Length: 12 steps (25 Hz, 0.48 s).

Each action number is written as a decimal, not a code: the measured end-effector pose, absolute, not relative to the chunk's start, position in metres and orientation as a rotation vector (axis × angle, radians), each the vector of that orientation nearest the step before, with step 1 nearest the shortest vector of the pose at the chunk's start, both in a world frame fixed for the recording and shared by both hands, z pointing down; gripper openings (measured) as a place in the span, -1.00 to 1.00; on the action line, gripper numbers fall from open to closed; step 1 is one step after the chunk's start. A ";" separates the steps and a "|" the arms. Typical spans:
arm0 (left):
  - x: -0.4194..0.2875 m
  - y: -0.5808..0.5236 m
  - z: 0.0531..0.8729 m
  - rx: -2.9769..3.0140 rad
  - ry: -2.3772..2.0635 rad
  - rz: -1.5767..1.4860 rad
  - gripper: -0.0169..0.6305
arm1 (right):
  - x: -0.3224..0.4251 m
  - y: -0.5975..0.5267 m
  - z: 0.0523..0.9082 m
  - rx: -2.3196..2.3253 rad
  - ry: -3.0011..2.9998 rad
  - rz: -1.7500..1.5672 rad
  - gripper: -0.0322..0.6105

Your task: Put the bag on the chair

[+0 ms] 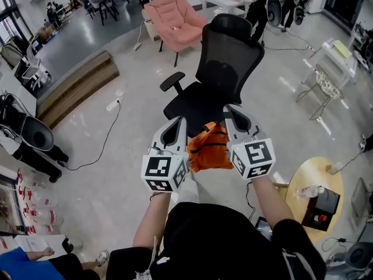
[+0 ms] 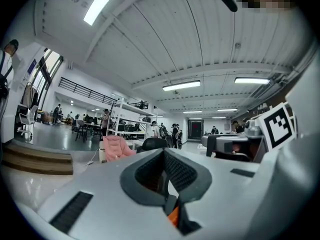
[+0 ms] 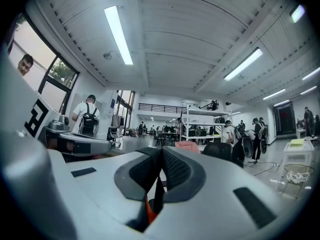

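left gripper (image 2: 164,156): fingers (image 2: 187,174) are pinching an orange sliver of bag (image 2: 173,216) | black chair (image 2: 152,143) is showing ahead | pink armchair (image 2: 116,147) is standing just left of it

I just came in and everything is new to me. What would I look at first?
Your eye lands on the orange bag in the middle, pinched on each side by the left tool and the right tool. Right behind it stands a big black chair with a mesh back. Farther back on the shiny floor sits a pink armchair.
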State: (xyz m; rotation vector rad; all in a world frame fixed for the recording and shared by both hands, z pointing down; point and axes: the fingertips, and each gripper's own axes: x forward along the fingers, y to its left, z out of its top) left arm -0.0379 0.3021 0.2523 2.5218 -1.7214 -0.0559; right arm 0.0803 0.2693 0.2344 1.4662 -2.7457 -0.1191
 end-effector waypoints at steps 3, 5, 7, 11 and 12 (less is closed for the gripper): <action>-0.047 0.274 0.257 2.520 -1.708 -0.051 -0.91 | 0.072 0.243 0.238 1.475 -2.735 -0.113 -0.90; -0.053 0.254 0.259 2.523 -1.694 -0.046 -0.91 | 0.066 0.224 0.240 1.483 -2.724 -0.104 -0.90; -0.061 0.232 0.261 2.525 -1.679 -0.042 -0.91 | 0.057 0.204 0.242 1.491 -2.714 -0.096 -0.90; -0.074 0.188 0.261 2.531 -1.645 -0.038 -0.91 | 0.043 0.162 0.241 1.510 -2.690 -0.079 -0.90; -0.078 0.178 0.261 2.532 -1.636 -0.038 -0.91 | 0.040 0.152 0.241 1.516 -2.684 -0.076 -0.90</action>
